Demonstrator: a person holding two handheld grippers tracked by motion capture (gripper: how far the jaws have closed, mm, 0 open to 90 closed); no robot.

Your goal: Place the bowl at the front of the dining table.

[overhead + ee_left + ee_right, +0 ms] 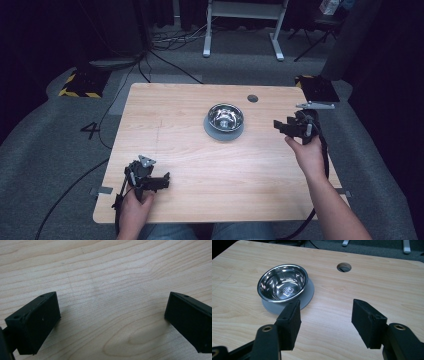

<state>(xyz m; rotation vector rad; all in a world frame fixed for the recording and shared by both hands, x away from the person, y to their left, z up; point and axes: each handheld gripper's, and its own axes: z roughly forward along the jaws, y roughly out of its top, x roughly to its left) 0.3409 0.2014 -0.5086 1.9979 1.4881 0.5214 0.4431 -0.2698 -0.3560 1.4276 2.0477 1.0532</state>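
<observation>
A shiny steel bowl (225, 117) sits on a round grey plate (212, 131) near the table's middle back; in the right gripper view the bowl (282, 282) and the plate (308, 293) lie ahead and to the left. My right gripper (278, 125) hangs to the right of the bowl, apart from it, jaws open with only bare wood between them (325, 315). Near the front left edge, my left gripper (165, 181) rests low over the table, open, with nothing between its jaws (112, 317).
The wooden table (190, 165) has a round cable hole (252, 98) behind the bowl. Grey carpet surrounds it, with cables and a white desk frame (242, 25) behind. A black box (317, 87) stands off the back right corner.
</observation>
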